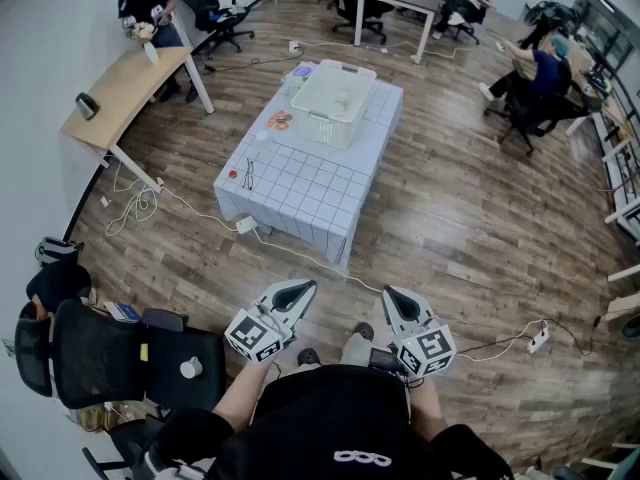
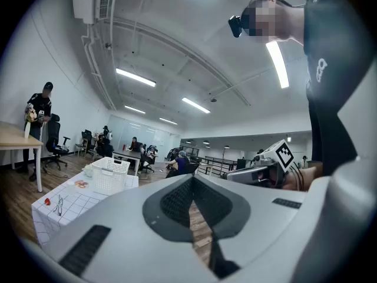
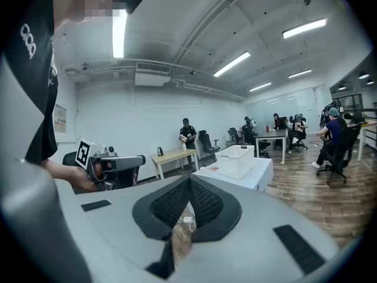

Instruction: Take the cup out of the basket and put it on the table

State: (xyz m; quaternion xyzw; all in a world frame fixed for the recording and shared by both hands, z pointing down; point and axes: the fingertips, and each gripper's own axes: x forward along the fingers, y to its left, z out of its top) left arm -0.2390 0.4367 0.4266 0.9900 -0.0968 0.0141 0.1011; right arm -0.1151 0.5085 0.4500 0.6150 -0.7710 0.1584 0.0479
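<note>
My two claws are closest, down by my tummy. My left claw [image 1: 299,290] is shut tight with nothing in it. My right claw [image 1: 393,296] is shut and empty too. The bench [image 1: 300,193] with the white checked cloth is well apart from them, straight ahead across the wood floor [image 1: 450,218]. The white basket [image 1: 333,103] sits on the far end of the bench, its long side pointing away from me. I think both claws are about equally far from the bench. The cup should be inside the basket, but it is too small and pale for me to make out.
</note>
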